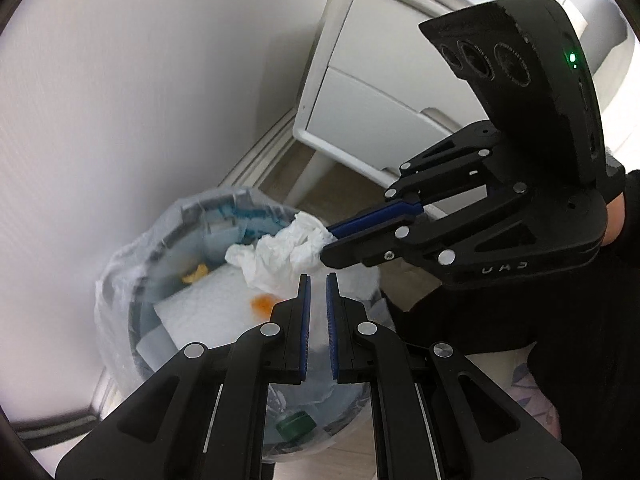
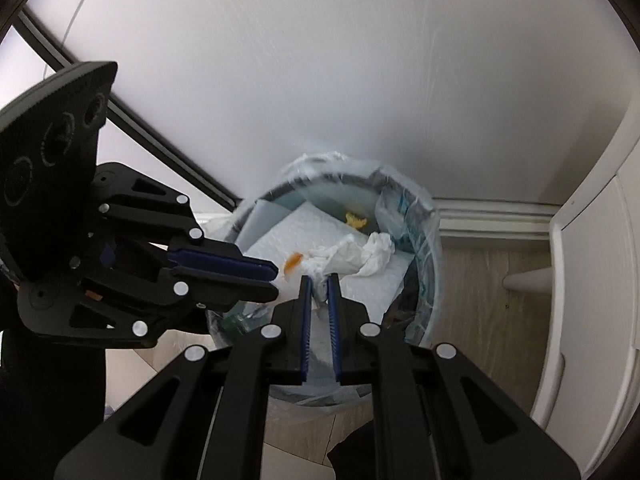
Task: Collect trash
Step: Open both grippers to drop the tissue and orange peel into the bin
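A: Where is the crumpled tissue (image 1: 280,254)?
B: Over the lined bin (image 1: 120,280), pinched at one corner by the right gripper (image 1: 326,242); light, soft, tears easily
A: The left gripper (image 1: 317,280)?
B: Narrow, holding nothing

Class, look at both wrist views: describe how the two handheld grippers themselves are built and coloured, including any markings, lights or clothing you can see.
Both the left gripper and right gripper are matte black, with angular linkage arms joined by round silver pivot pins. Their fingers carry ribbed blue pads. The right gripper's housing shows three round recesses, a green light and raised lettering. A black sleeve sits behind it.
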{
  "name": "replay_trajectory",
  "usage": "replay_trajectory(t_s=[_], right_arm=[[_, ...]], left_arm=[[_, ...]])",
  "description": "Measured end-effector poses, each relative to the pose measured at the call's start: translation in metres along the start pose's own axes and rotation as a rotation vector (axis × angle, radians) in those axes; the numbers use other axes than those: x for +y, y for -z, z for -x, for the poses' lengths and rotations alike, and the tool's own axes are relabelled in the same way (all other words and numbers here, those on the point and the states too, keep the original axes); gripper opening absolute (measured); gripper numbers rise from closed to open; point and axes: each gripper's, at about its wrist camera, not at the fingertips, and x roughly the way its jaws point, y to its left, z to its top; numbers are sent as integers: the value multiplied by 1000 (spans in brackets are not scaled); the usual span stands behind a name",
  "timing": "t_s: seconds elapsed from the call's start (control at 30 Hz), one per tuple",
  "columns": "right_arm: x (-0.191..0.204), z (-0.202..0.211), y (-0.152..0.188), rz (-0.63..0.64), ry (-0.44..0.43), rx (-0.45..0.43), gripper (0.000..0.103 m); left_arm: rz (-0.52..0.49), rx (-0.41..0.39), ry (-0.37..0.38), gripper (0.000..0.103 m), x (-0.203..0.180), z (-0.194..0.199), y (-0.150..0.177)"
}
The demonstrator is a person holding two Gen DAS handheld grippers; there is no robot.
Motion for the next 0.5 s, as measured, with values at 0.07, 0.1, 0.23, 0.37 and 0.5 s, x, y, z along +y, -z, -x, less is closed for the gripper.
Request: replay_trajectory(t_s=[0.07, 0.1, 0.23, 0.37, 0.5], right_arm=[[0, -13, 1, -4, 0, 20, 10], [-1, -16, 3, -7, 0, 28, 10], [-5, -36, 9, -20, 0, 62, 10], [-12, -56, 12, -27, 12, 93, 10], [-15, -71, 15, -16, 40, 129, 11]], left_arm=[[5, 14, 3, 7, 5, -5, 5], [7, 22, 6, 7, 6, -9, 7], [21, 56, 12, 7, 10, -24, 14], [27, 89, 10, 7, 13, -36, 19], [31, 108, 5, 7, 17, -46, 23]])
